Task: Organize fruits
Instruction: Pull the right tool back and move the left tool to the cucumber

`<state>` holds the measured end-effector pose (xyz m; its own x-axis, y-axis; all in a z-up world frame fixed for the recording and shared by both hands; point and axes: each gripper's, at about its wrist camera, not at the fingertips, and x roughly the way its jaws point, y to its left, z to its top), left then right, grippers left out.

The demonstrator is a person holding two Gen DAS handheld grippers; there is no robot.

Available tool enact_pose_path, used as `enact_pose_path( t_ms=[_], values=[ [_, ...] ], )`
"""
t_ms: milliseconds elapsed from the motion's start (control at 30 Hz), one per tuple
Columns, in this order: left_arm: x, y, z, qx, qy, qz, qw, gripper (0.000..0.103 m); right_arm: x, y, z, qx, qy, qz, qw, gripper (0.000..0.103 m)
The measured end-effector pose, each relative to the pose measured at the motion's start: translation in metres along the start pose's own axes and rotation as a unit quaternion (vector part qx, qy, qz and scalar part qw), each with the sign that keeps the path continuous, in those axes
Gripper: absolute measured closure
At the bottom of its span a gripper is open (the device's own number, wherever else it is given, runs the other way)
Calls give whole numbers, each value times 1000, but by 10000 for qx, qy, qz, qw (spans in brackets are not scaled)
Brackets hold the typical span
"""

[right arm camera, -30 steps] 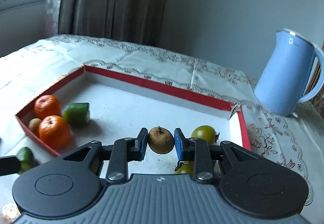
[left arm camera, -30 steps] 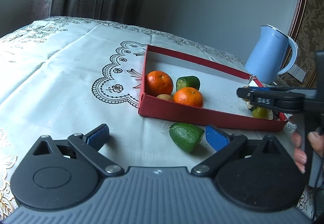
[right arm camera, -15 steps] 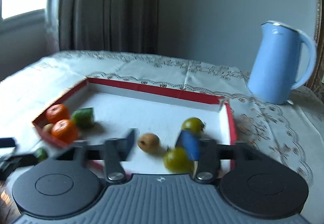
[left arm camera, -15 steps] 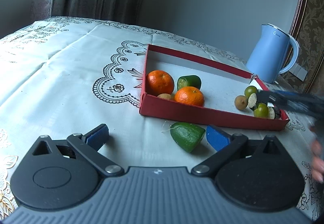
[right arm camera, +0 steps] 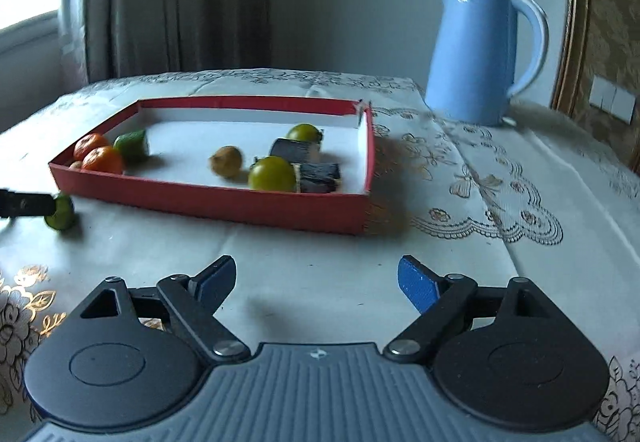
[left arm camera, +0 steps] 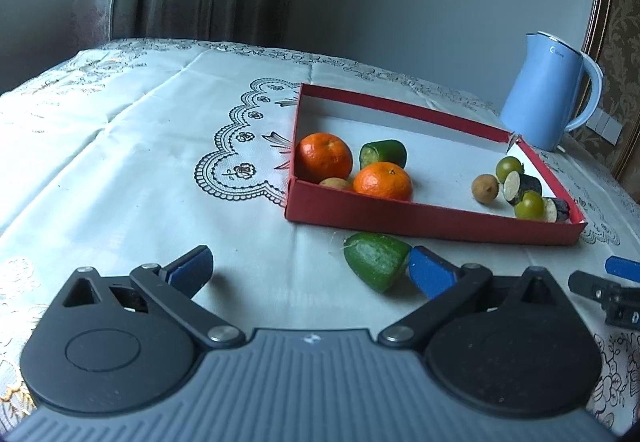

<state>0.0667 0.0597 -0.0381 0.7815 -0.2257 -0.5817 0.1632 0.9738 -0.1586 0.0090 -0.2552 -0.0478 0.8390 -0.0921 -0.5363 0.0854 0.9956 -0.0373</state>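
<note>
Your left claw (left arm camera: 308, 268) is spread wide over the tabletop (left arm camera: 160, 146), its right pad touching the green cucumber piece (left arm camera: 376, 260) that lies just outside the red tray (left arm camera: 432, 220). Your right claw (right arm camera: 316, 282) is also spread wide and holds nothing, with the tray at 11 o'clock; inside it the oranges (right arm camera: 102, 158) sit at the left end and the brown fruit (right arm camera: 226, 161) near the middle.

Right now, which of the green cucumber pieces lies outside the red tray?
The green cucumber piece on the tablecloth, just before the red tray's front wall, beside the open left gripper. The other piece sits inside by the oranges.
</note>
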Motion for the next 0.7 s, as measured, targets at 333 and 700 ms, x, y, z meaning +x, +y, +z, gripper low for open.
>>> enact_pose_path(
  t_ms=[333,700],
  values=[
    [1,-40,1,589,-54,275,9979,0,4,-7,-3,97,24,-223,9997,13],
    [26,-53,3,615,324,508,9963,20,11,-8,-3,140,228,-246,9993,12]
  ],
)
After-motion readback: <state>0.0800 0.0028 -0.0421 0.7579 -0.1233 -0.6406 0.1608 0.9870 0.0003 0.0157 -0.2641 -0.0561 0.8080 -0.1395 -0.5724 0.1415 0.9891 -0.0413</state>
